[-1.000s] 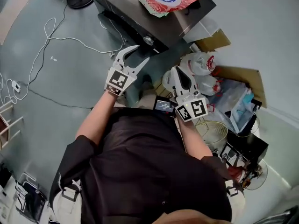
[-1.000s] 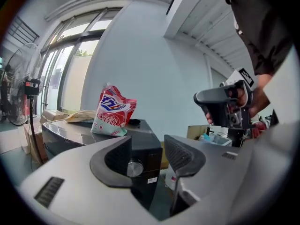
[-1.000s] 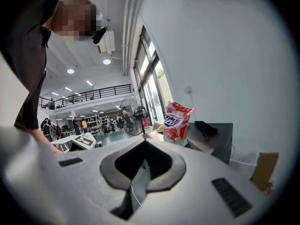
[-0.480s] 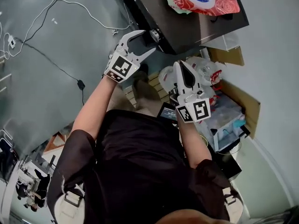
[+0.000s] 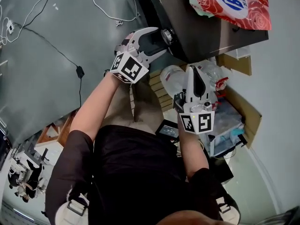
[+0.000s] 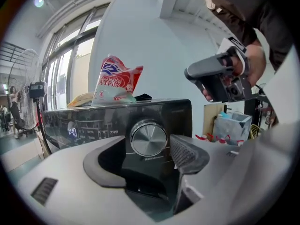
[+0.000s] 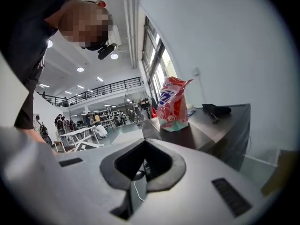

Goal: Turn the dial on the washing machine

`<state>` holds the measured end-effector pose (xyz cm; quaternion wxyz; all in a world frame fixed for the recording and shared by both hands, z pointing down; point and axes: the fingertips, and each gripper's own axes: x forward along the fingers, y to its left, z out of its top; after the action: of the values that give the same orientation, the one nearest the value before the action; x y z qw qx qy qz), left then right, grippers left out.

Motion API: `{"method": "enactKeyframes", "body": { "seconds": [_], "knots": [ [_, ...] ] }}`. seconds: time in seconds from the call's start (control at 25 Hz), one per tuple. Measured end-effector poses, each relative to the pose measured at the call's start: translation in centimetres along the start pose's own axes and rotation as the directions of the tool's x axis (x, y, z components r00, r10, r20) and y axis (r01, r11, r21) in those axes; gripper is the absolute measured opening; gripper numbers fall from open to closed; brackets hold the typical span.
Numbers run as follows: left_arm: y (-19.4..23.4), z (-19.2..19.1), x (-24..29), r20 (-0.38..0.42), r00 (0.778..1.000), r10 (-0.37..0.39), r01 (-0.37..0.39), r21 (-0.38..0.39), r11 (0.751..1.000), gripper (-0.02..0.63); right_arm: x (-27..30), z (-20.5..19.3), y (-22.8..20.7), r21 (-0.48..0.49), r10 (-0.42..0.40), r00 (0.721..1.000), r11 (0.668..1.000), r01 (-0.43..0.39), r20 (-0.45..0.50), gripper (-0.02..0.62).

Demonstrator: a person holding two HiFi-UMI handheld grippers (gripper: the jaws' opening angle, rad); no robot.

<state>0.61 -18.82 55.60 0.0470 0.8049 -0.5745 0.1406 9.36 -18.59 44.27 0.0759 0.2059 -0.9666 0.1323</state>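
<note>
The silver dial (image 6: 148, 138) sits on the dark front panel of the washing machine (image 6: 89, 125), straight ahead of the left gripper (image 6: 145, 162). It shows whole between that gripper's jaws, which have just been opening and stand wide apart, not touching it. Above the dial, a red and white detergent bag (image 6: 115, 81) stands on the machine's top near a small black object (image 7: 215, 110). To the right, the right gripper (image 5: 193, 71), jaws closed on nothing, hangs over white plastic bags (image 5: 172, 76), with a pale bin (image 5: 224, 134) of blue and white items and a cardboard box (image 5: 241, 102) just beside it.
</note>
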Motion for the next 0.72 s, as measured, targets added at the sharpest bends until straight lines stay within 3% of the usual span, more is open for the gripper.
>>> {"method": "enactKeyframes", "body": {
  "seconds": [0.16,0.48,0.72],
  "knots": [
    [0.0,0.5,-0.1,0.061,0.998,0.007,-0.011,0.055,0.998,0.275,0.0,-1.9,-0.1,0.022,-0.038,0.999,0.999,0.038,0.009,0.002],
    [-0.3,0.1,0.9,0.064,0.996,-0.061,0.046,0.213,0.976,0.273,0.3,-4.9,-1.1,0.028,-0.09,0.995,0.996,0.089,0.032,0.002],
    [-0.7,-0.2,1.2,0.065,0.996,-0.069,0.052,0.233,0.971,0.262,0.1,-5.5,-0.8,0.029,-0.092,0.996,0.995,0.091,0.021,0.002]
  ]
}}
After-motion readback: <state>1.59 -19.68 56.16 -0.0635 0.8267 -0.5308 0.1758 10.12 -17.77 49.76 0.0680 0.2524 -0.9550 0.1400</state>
